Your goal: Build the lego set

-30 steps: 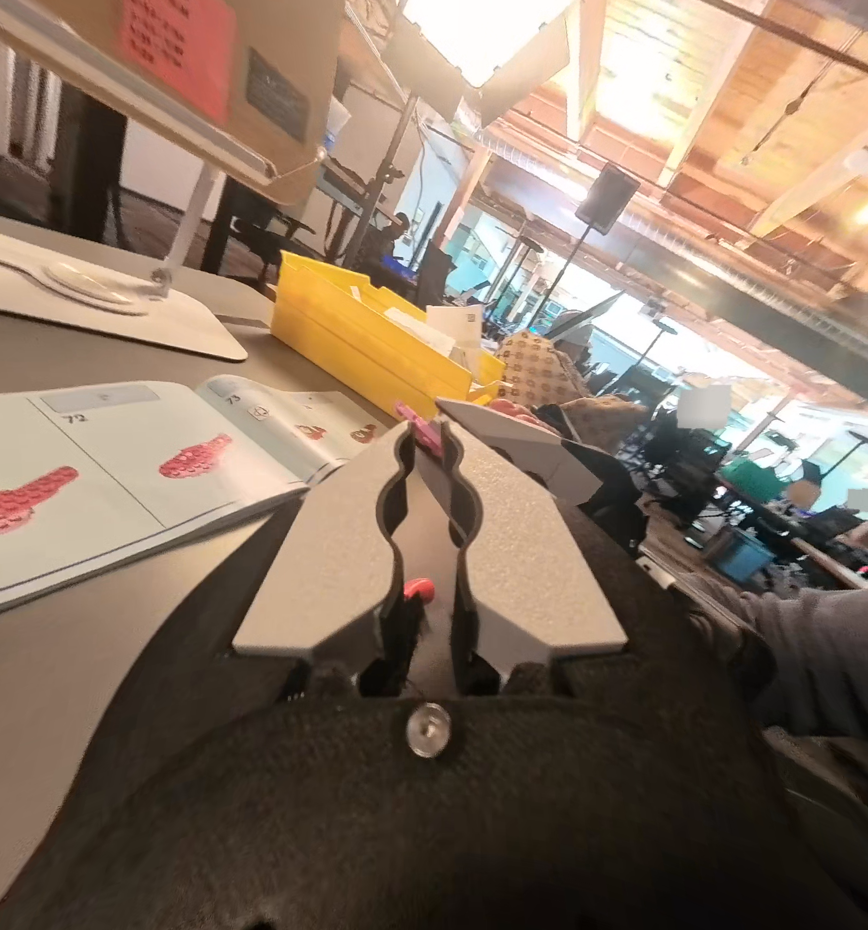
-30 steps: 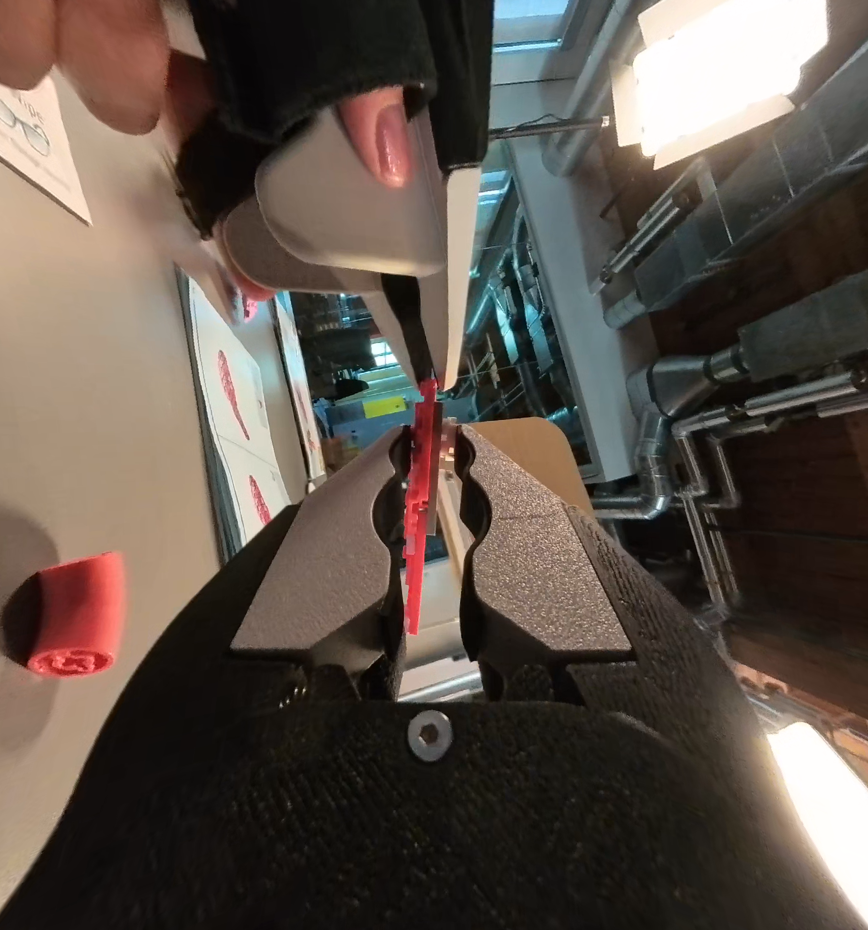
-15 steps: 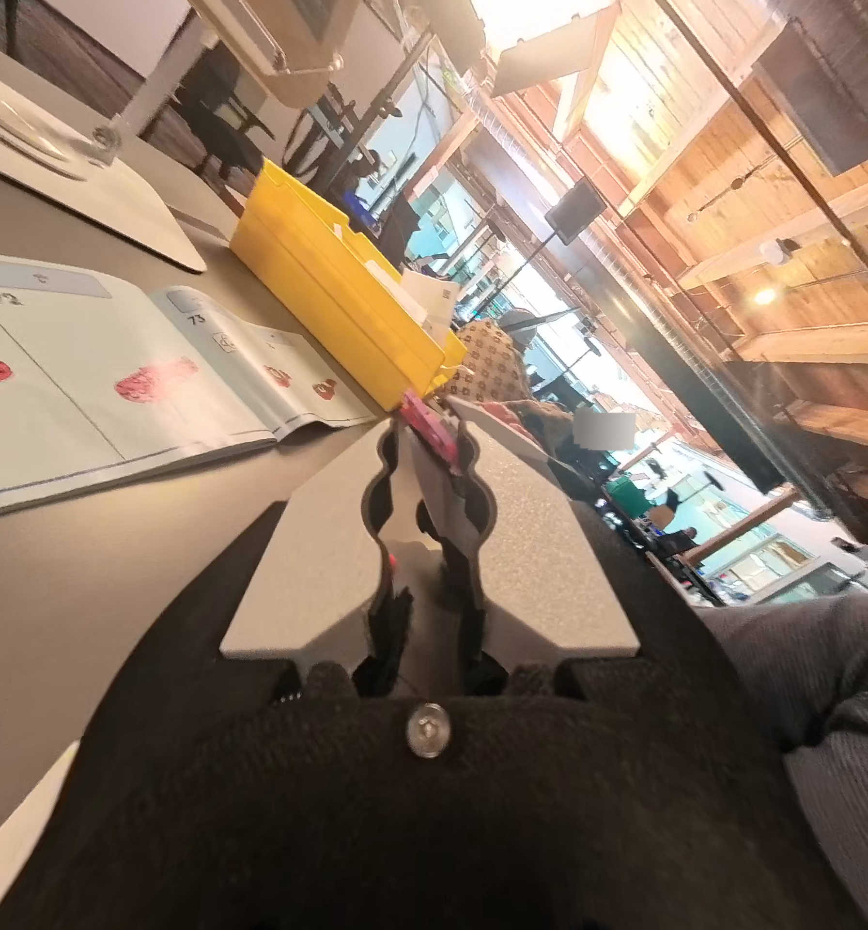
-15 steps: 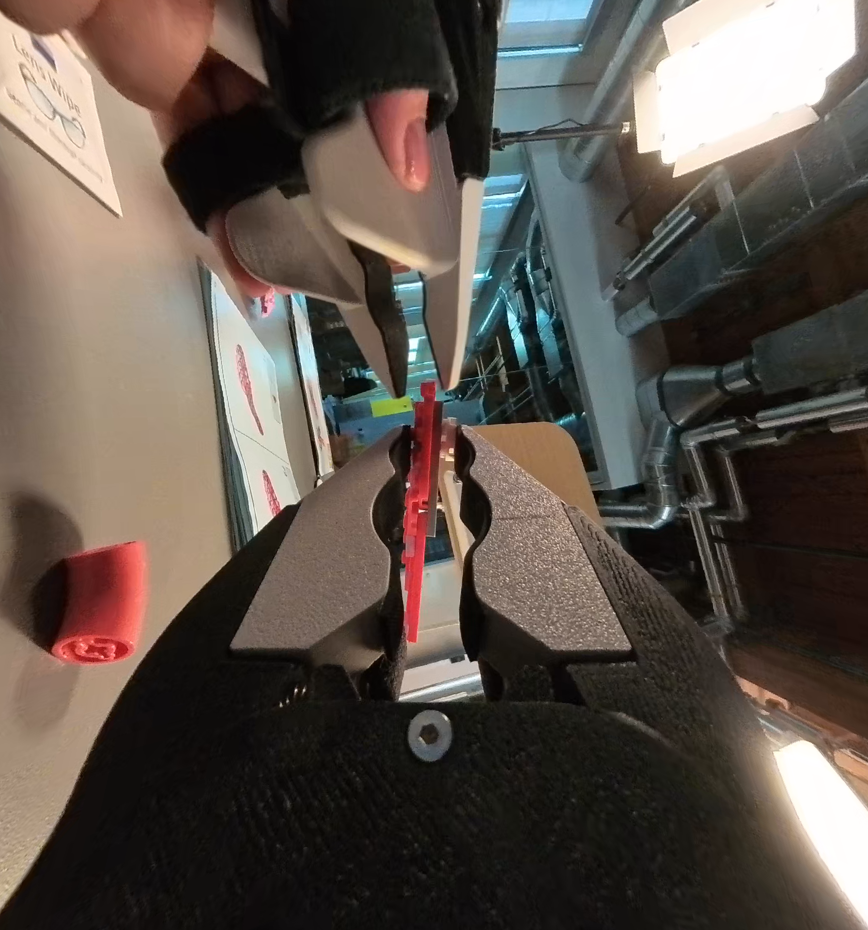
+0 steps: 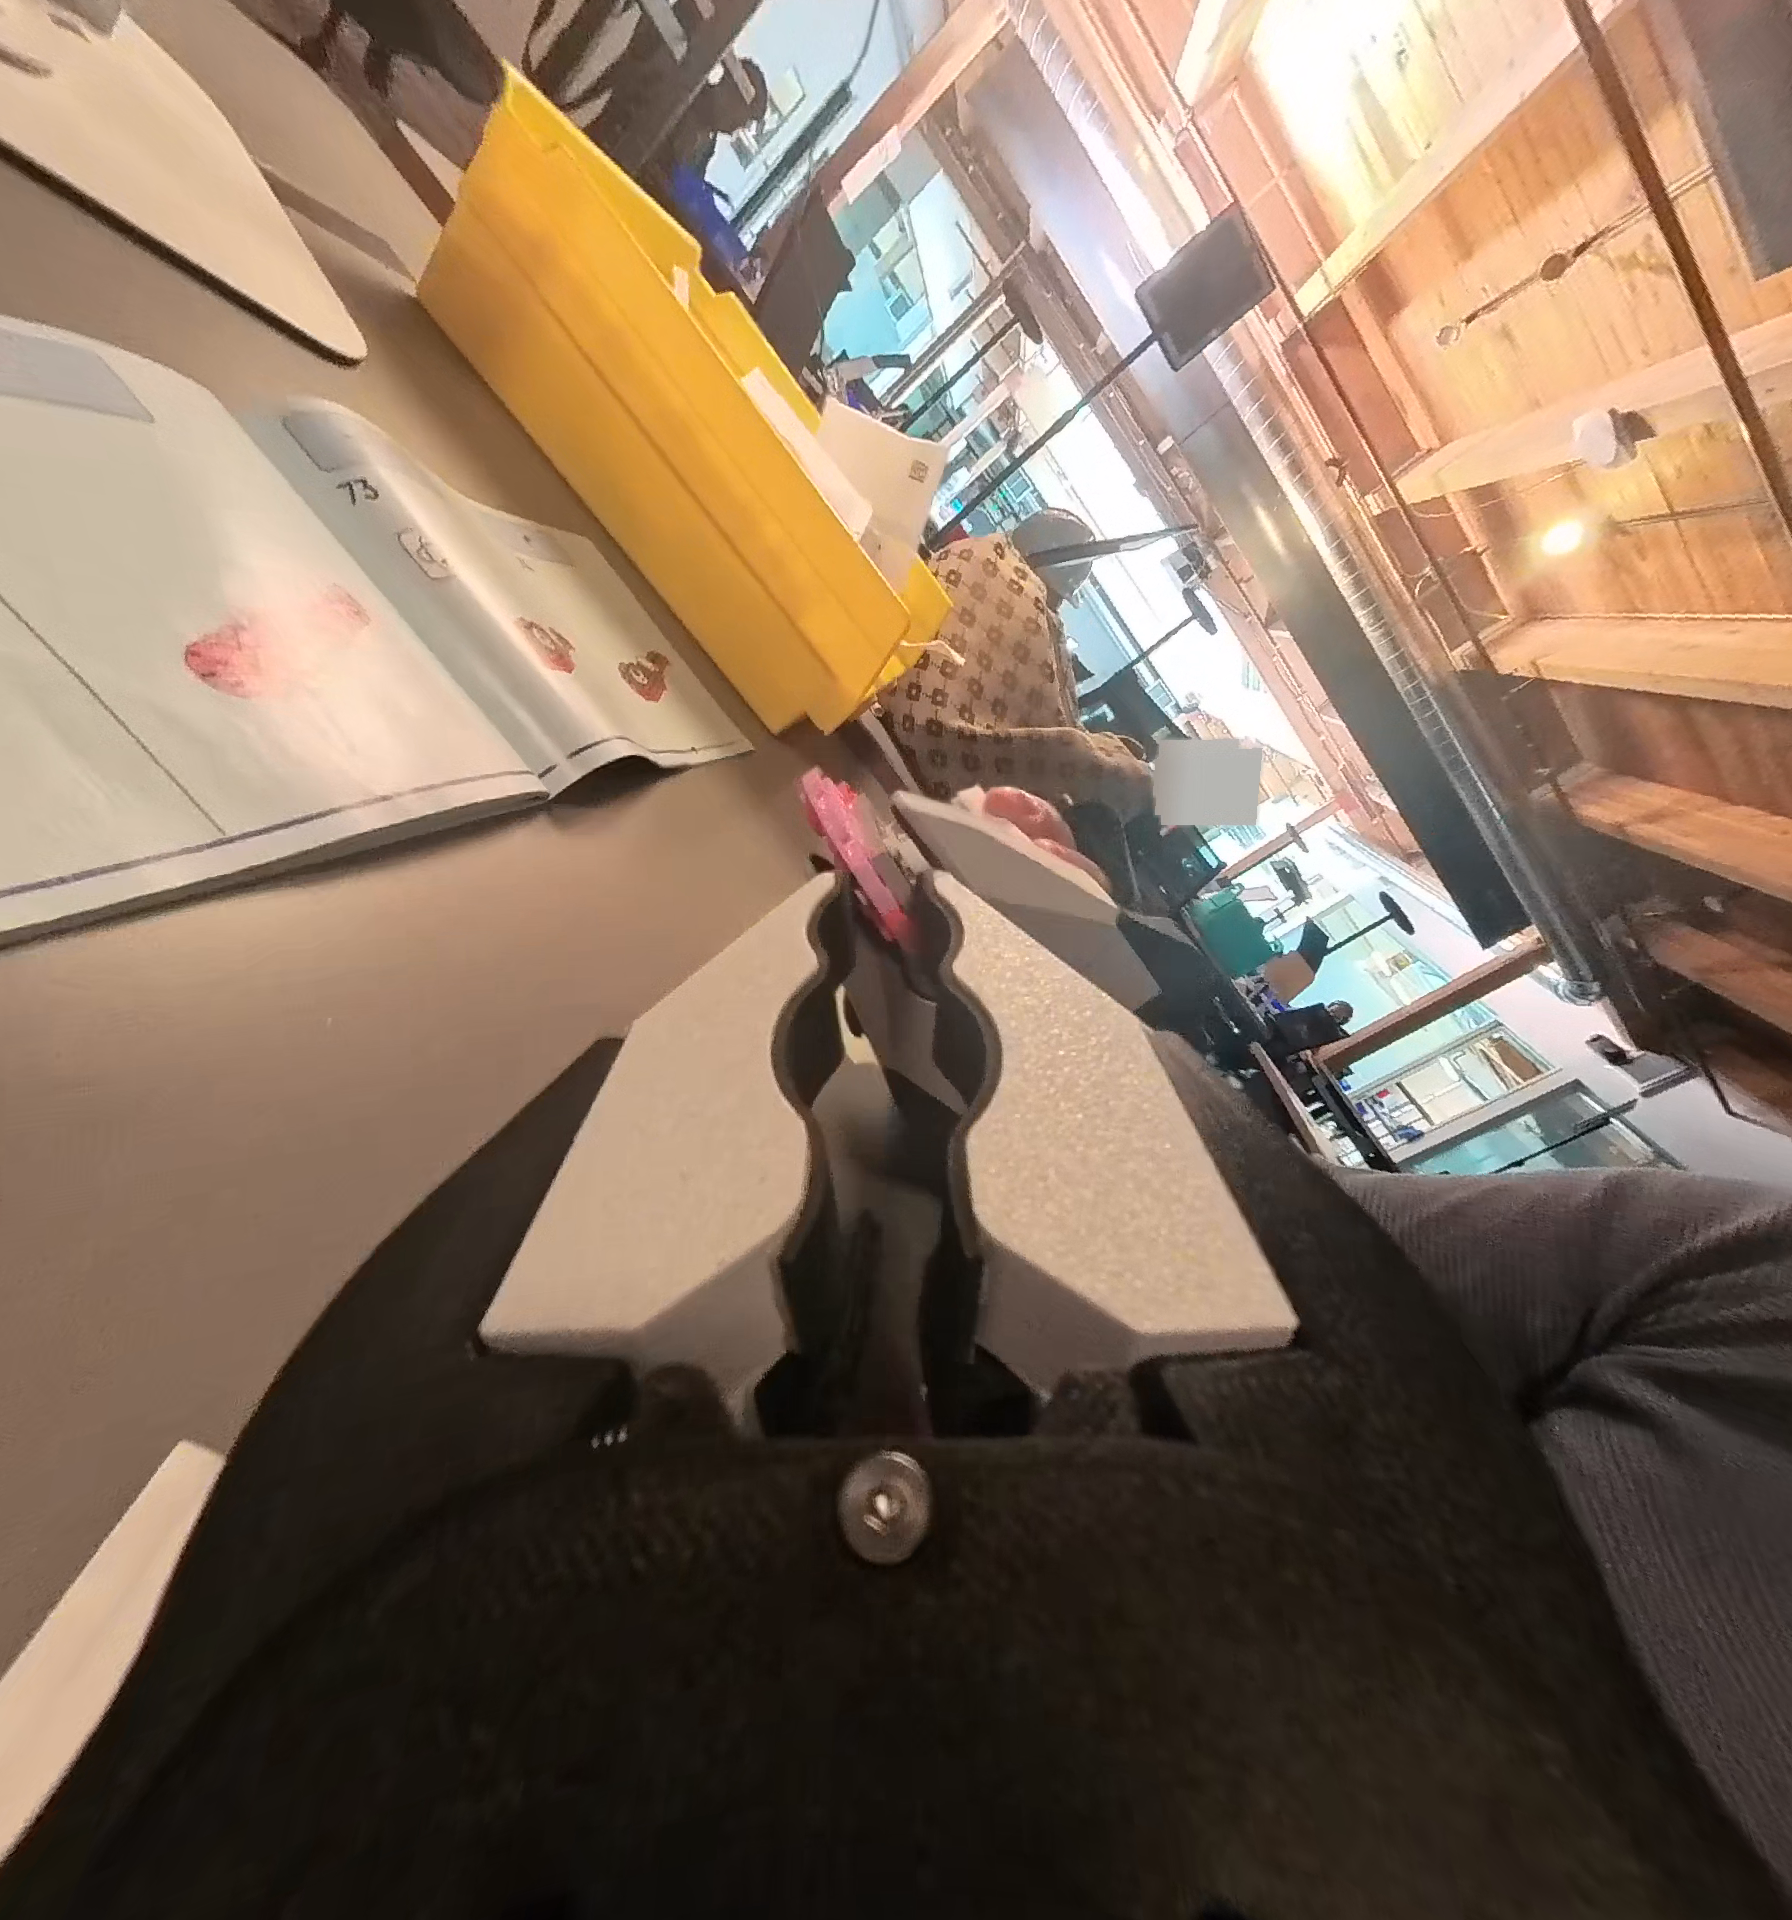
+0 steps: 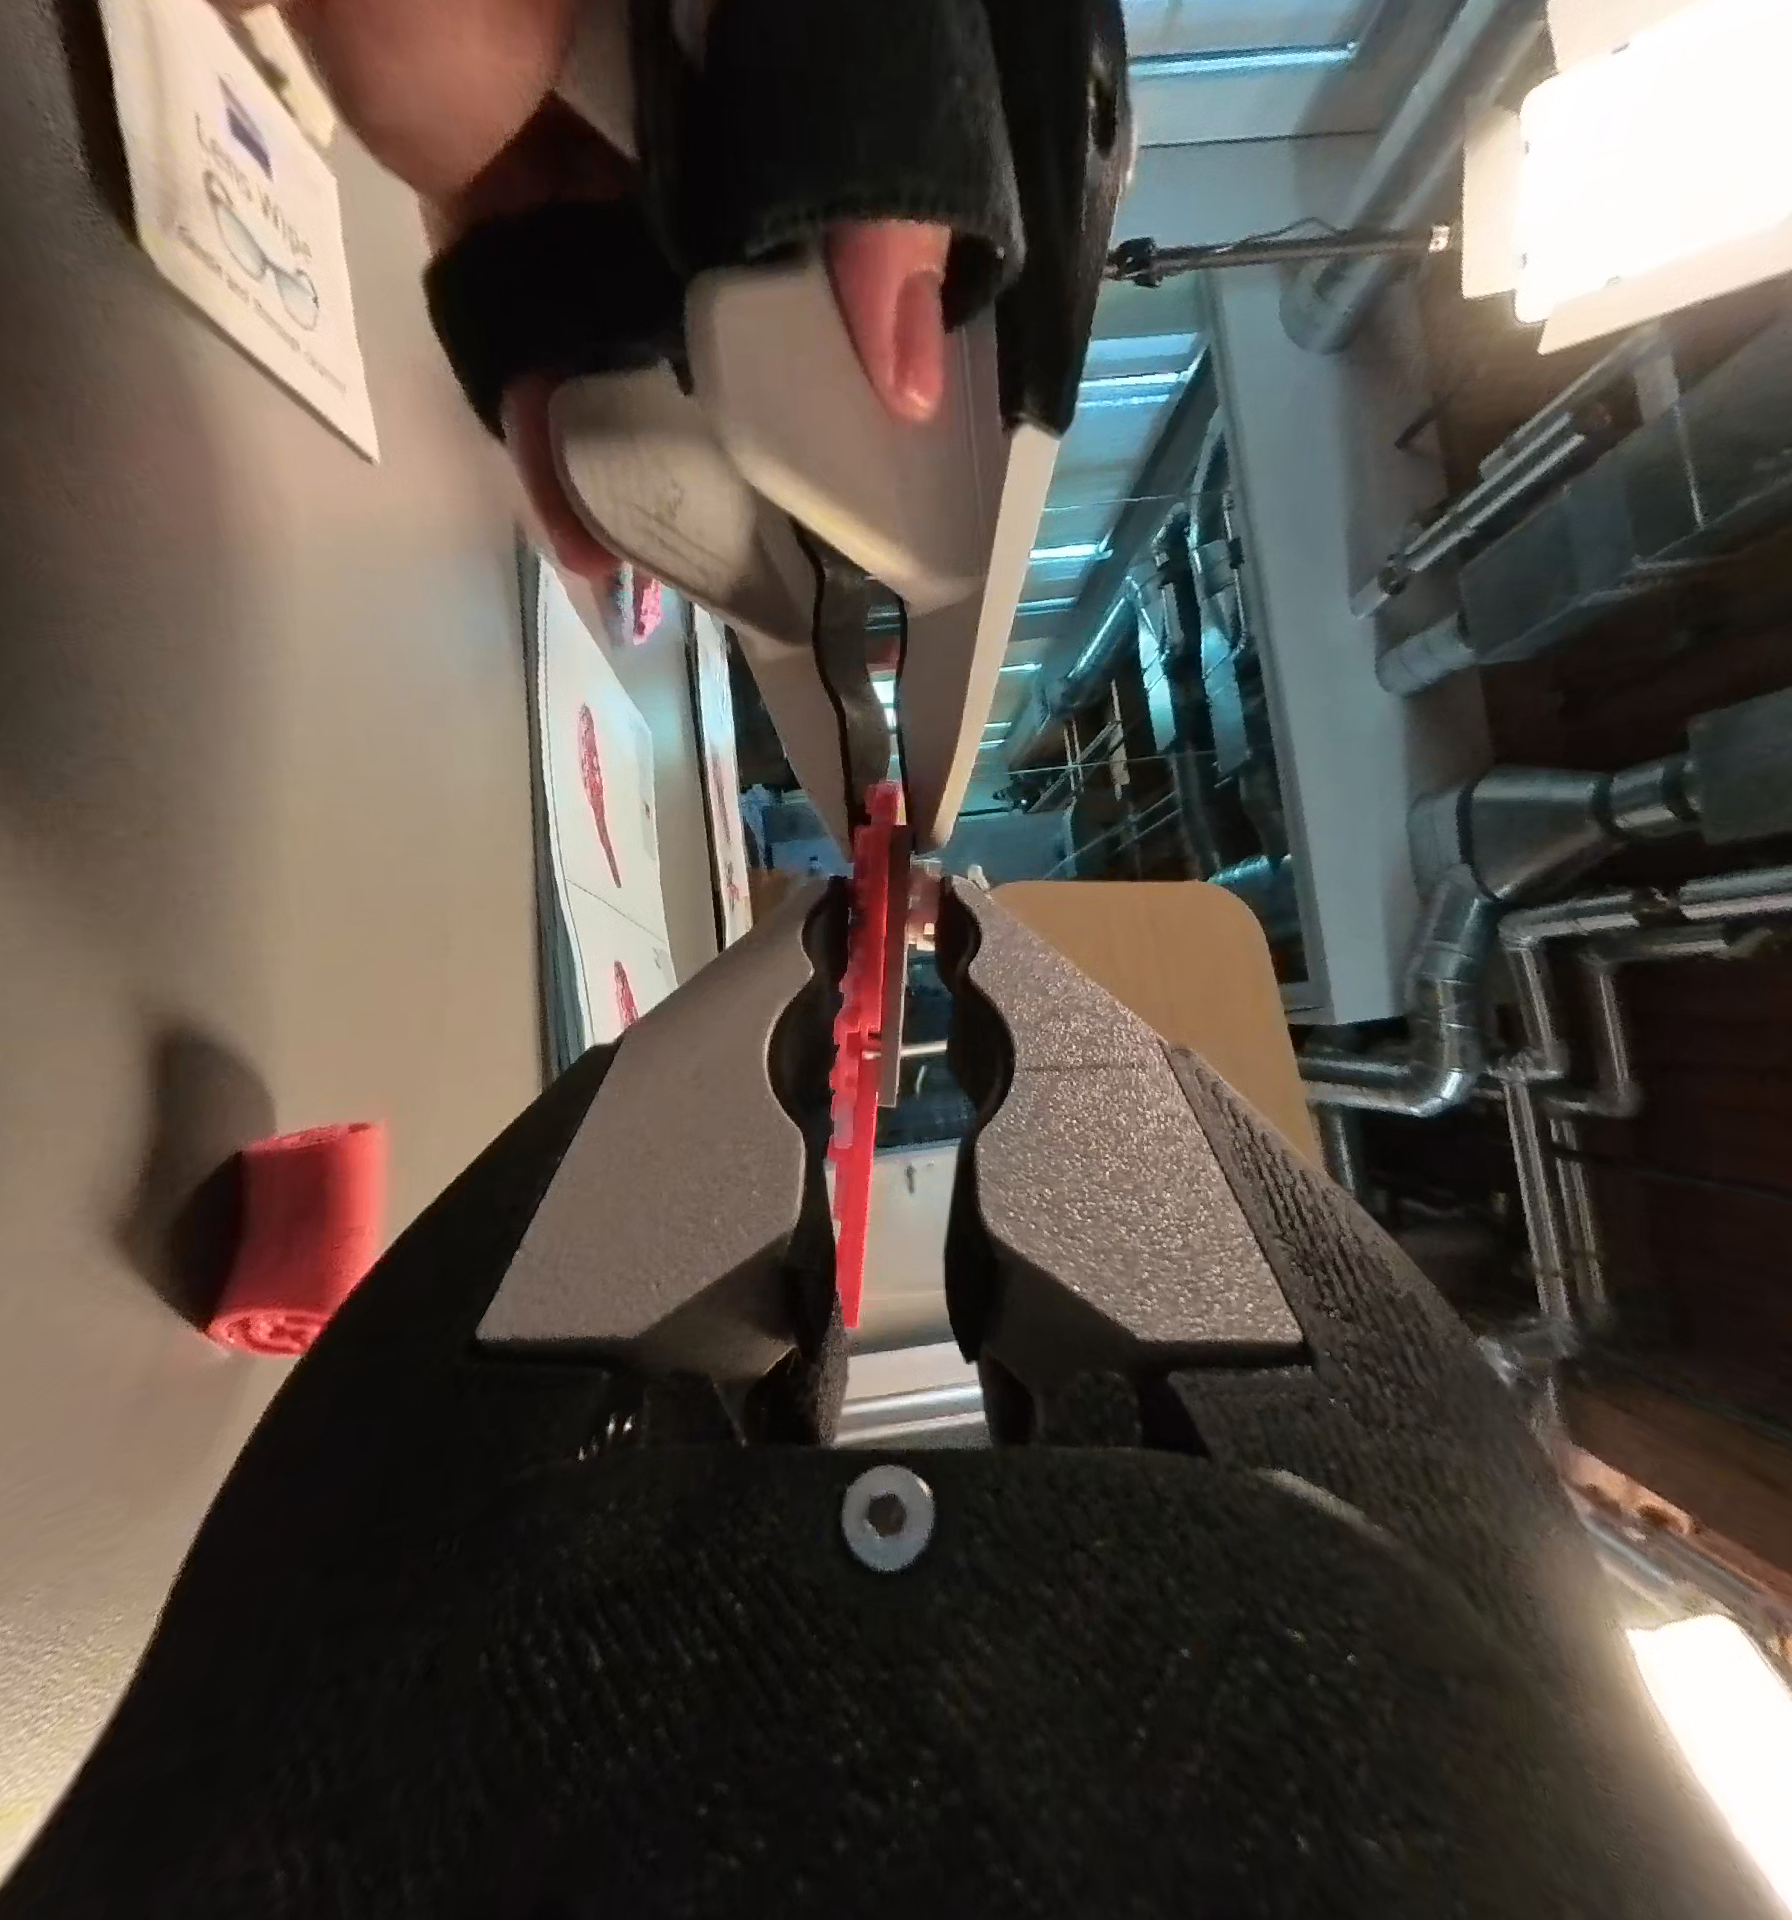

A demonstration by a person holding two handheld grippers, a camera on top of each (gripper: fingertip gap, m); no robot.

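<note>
- Bench (image 5: 248, 1091): grey top. It carries an open booklet (image 5: 248, 623) with a yellow bin (image 5: 663, 436) just beyond it toward the far edge. A white mat (image 5: 144, 177) lies at the far left corner.
- Right gripper (image 6: 887, 894): jaws clenched on a thin red studded plate (image 6: 861, 1091), held edge-on between the pads. The plate's tip projects past the fingertips.
- Left gripper (image 5: 876, 904): jaws nearly closed on the projecting tip of the same plate, which looks pink (image 5: 856, 842) in this view. In the right wrist view its pale fingers (image 6: 819, 520) pinch the tip from above.
- Red roll (image 6: 289, 1247): lies on the bench, well apart from both grippers.
- Risk, misalignment: both grippers grip one thin plate. Any twist between the hands probably bends it or snaps layers apart.
- Risk, slip: the left grip covers only the tip. A pull there may slide off the studs and drop the plate onto the bench.
</note>
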